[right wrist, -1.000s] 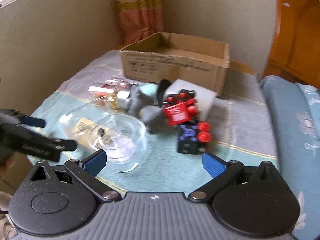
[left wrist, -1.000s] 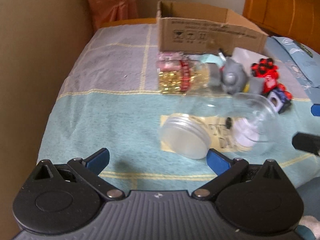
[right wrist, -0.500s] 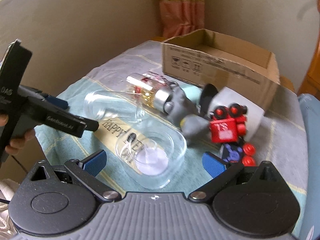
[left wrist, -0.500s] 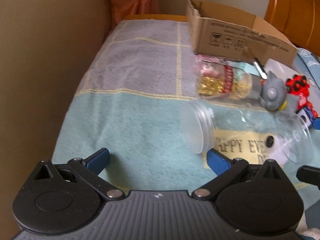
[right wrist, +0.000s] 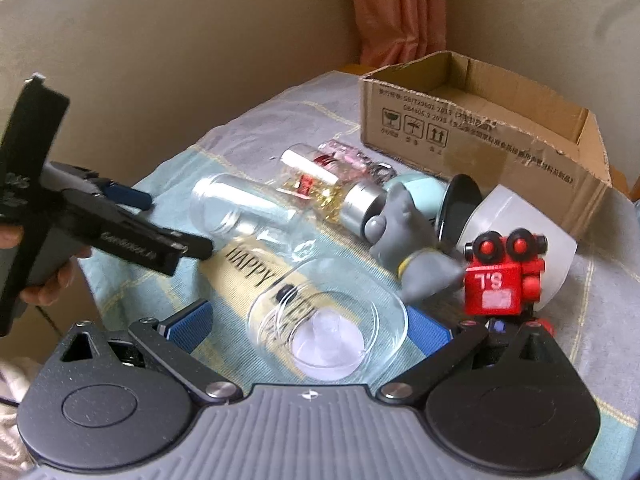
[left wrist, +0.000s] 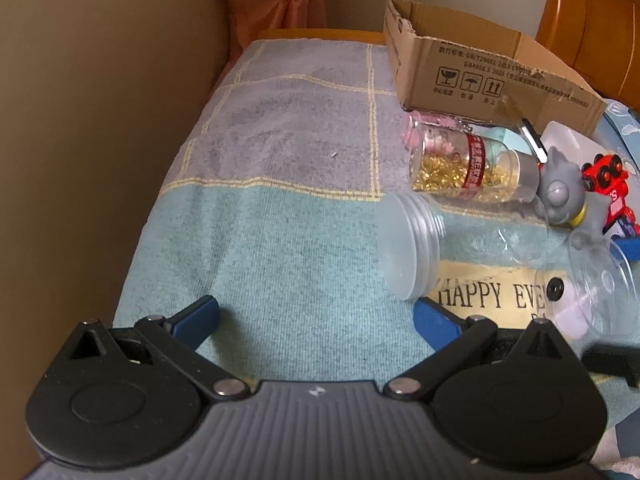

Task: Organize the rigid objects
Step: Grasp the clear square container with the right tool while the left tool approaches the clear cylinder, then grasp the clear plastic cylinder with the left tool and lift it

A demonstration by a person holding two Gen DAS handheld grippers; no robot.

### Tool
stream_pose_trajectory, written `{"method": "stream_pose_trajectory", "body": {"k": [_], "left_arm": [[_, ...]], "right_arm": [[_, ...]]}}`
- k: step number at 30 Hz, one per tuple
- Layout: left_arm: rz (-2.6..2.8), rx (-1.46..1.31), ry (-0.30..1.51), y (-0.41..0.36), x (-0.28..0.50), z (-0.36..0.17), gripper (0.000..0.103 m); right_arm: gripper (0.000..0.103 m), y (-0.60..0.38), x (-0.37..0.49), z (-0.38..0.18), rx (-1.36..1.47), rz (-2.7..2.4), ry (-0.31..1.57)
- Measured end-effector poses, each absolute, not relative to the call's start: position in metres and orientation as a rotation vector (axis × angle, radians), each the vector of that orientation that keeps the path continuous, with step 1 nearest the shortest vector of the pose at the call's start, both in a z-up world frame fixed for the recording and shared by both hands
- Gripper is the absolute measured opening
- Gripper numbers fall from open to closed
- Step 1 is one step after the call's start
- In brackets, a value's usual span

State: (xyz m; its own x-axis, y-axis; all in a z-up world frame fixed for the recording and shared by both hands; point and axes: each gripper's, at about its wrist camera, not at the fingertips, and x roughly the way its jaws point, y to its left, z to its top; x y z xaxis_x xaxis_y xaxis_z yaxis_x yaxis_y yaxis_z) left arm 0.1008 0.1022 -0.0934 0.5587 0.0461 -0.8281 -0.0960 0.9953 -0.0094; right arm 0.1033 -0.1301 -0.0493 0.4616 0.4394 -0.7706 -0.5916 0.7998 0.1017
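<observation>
A clear plastic jar (right wrist: 280,236) with a "HAPPY" label lies on its side on the checked cloth. Its frosted lid (left wrist: 402,252) faces my left gripper (left wrist: 316,318), which is open and sits left of the lid with only cloth between its fingers. In the right wrist view the left gripper (right wrist: 176,222) hovers by the jar's lid end. My right gripper (right wrist: 310,324) is open, with the jar's round base (right wrist: 326,320) lying between its blue fingertips. A bottle of gold capsules (left wrist: 460,166), a grey toy figure (right wrist: 412,248) and a red toy robot (right wrist: 502,276) lie just behind the jar.
An open cardboard box (right wrist: 480,136) stands at the back of the cloth. A white cup (right wrist: 524,224), a black lid (right wrist: 460,204) and a teal object (right wrist: 420,186) lie in front of it. A beige wall (left wrist: 80,120) borders the left side. A hand (right wrist: 44,288) holds the left gripper.
The left gripper has swung left, so the jar's lid now sits at its right fingertip. The right gripper has closed in on the jar, bringing the base between its fingers.
</observation>
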Motion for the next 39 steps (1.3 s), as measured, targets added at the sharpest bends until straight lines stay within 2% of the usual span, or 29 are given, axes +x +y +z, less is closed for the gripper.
{"method": "stream_pose_trajectory", "body": {"k": [4, 12, 13, 14, 16, 29, 39], "left_arm": [[0.085, -0.054, 0.958, 0.101, 0.099, -0.094, 0.102], [0.073, -0.044, 0.920, 0.099, 0.092, -0.095, 0.102], [0.071, -0.041, 0.920, 0.098, 0.091, -0.095, 0.102], [0.067, -0.037, 0.921, 0.097, 0.091, -0.095, 0.102], [0.059, -0.026, 0.922, 0.094, 0.090, -0.094, 0.102], [-0.123, -0.008, 0.918, 0.060, 0.094, -0.075, 0.102], [-0.102, -0.027, 0.935, 0.035, 0.123, -0.083, 0.102]], "right_arm": [[0.103, -0.128, 0.088, -0.048, -0.212, 0.706, 0.908], [0.103, -0.113, 0.090, -0.057, -0.325, 0.678, 0.824], [0.099, -0.111, 0.090, -0.058, -0.335, 0.682, 0.819], [0.091, -0.110, 0.090, -0.059, -0.346, 0.685, 0.816], [0.084, -0.109, 0.088, -0.060, -0.372, 0.679, 0.813], [0.083, -0.146, 0.066, -0.059, -0.319, 0.558, 0.828], [0.083, -0.169, 0.053, -0.059, -0.279, 0.517, 0.819]]}}
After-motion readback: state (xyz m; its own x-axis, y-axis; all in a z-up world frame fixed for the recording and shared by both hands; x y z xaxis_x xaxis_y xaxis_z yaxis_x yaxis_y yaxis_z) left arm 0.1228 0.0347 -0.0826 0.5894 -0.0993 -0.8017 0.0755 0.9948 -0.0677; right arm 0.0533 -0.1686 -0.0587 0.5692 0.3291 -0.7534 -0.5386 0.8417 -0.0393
